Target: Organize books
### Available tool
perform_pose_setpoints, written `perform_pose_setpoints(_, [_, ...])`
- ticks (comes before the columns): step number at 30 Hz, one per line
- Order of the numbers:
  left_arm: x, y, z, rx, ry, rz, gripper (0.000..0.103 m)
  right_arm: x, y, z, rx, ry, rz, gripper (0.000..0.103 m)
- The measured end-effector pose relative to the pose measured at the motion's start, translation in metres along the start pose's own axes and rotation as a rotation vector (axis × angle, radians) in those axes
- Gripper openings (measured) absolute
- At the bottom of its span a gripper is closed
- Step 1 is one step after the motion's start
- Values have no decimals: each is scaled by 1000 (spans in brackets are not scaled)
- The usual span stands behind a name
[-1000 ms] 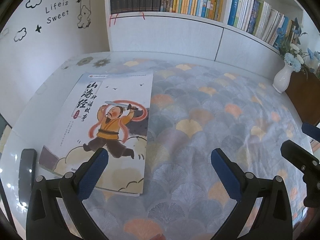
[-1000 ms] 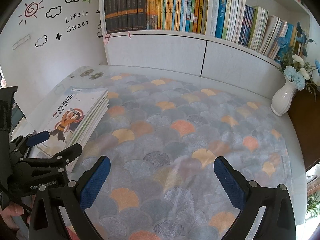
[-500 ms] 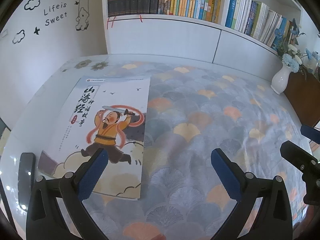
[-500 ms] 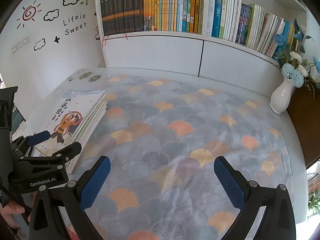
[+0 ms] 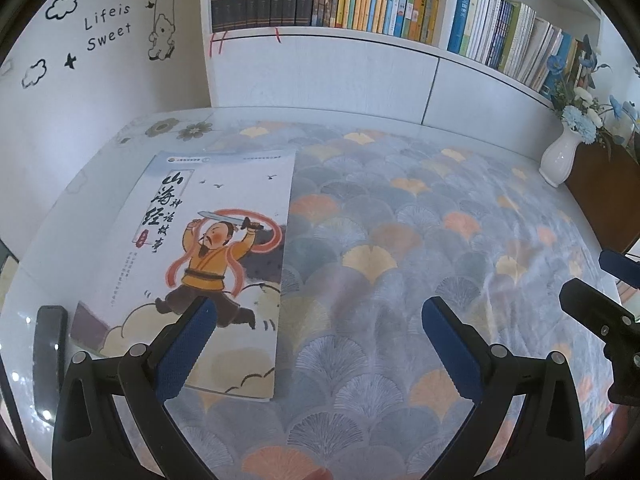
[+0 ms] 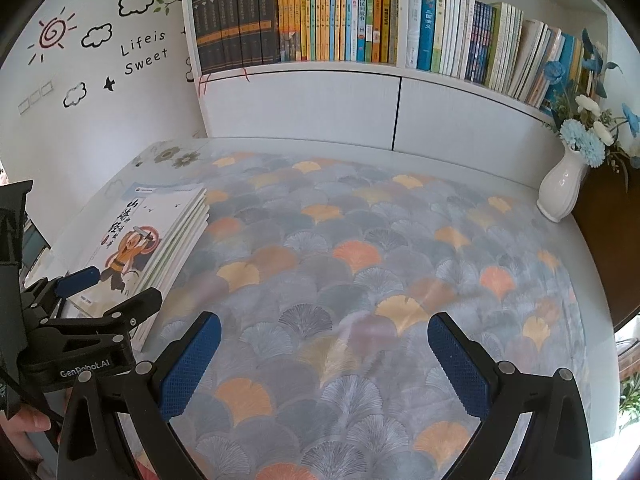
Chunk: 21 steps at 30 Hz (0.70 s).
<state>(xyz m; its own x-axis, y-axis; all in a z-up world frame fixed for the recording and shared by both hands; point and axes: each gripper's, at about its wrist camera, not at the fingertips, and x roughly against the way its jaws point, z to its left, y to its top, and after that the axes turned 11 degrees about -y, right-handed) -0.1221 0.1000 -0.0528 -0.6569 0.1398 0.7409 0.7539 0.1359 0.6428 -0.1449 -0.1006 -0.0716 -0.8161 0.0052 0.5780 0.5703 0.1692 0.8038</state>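
Observation:
A stack of several thin books [image 6: 160, 240] lies flat at the table's left side. Its top cover [image 5: 216, 256] shows a cartoon swordsman in orange. My left gripper [image 5: 316, 344] is open and empty, hovering just in front of the stack's near right corner. It also shows in the right wrist view [image 6: 108, 288], beside the stack. My right gripper [image 6: 324, 360] is open and empty above the middle of the patterned cloth, and its fingers [image 5: 592, 308] show at the right edge of the left wrist view.
A white bookshelf [image 6: 360, 24] full of upright books runs along the back wall. A white vase with blue flowers [image 6: 564, 184] stands at the back right. A dark phone-like object [image 5: 50, 356] lies left of the stack. The fan-patterned cloth [image 6: 360, 264] covers the table.
Both grippers have drawn back and risen slightly, so the stack sits a little farther away in both views. Both stay open.

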Motion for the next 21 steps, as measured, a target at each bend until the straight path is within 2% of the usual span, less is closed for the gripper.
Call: perform_pose_setpoints(21, [-4, 0, -8, -12, -8, 5, 102, -2, -2, -3, -13, -4, 10, 103])
